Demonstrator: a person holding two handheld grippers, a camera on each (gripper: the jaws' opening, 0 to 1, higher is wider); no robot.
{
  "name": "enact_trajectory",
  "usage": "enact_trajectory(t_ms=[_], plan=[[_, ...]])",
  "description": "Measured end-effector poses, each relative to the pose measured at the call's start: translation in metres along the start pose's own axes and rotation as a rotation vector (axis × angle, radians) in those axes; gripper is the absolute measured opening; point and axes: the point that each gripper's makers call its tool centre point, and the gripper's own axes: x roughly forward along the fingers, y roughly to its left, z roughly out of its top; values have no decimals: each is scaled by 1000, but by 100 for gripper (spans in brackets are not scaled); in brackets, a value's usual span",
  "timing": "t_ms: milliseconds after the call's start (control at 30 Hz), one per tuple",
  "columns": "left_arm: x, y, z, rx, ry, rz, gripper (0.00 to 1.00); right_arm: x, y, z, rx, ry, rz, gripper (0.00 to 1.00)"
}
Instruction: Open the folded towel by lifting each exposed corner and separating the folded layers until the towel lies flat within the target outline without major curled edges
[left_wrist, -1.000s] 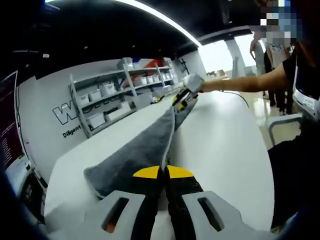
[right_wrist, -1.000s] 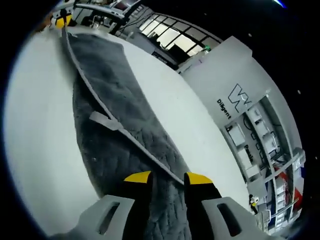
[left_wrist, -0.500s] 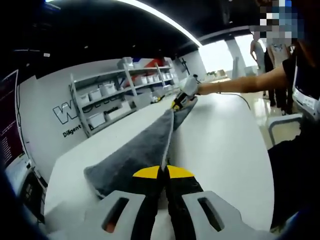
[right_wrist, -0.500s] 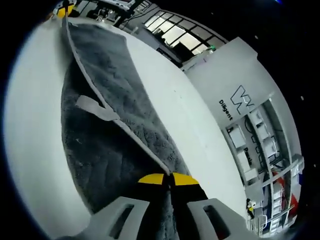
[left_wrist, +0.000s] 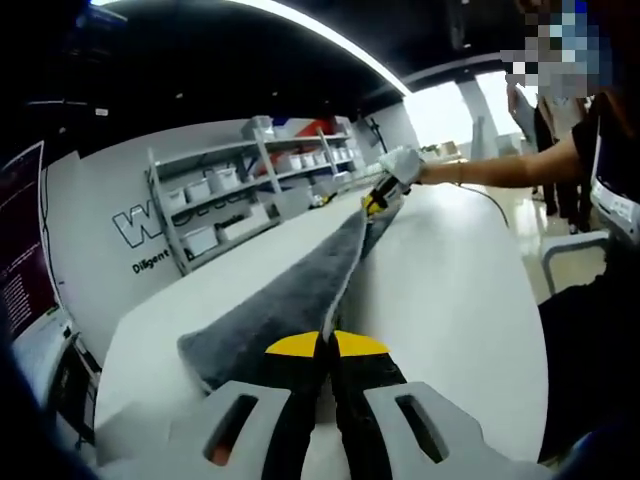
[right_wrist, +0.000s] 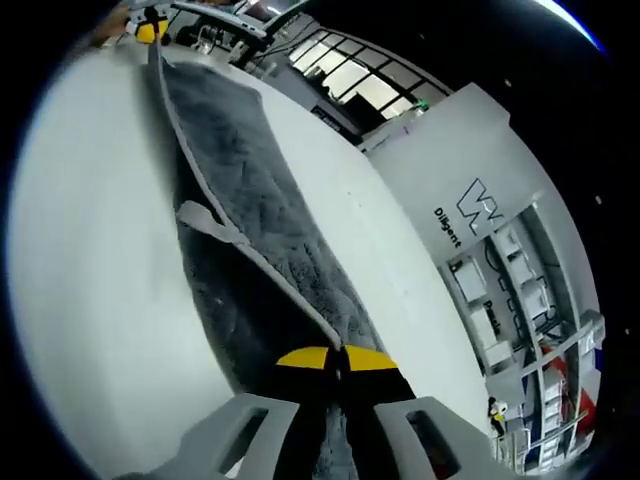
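Observation:
A grey towel is stretched lengthwise over the white table. My left gripper is shut on one of its corners, pale hem rising from the jaws. At the towel's far end, the right gripper pinches the other corner, held by a gloved hand. In the right gripper view the towel runs away from my right gripper, which is shut on its hem; a pale label tab lies on the edge. The left gripper shows small at the far end, its yellow tips on the towel.
Shelves with white bins line the wall behind the table, also seen at the shelves in the right gripper view. A person's arm reaches over the table from the right; a chair stands beside it.
The right gripper shut on the towel hem a second ago and now lifts it, pulling the towel taut between both grippers. The left gripper kept its hold.

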Motion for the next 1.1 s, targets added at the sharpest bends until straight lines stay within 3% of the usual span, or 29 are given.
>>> enact_trajectory(t_ms=[500, 800, 1100], plan=[[-19, 17, 0, -53, 2, 84, 3, -60, 50, 4, -69, -34, 72, 0], [-30, 24, -4, -84, -3, 117, 3, -79, 80, 3, -109, -36, 130, 0], [-39, 16, -5, -89, -3, 118, 3, -102, 97, 6, -125, -48, 163, 0]])
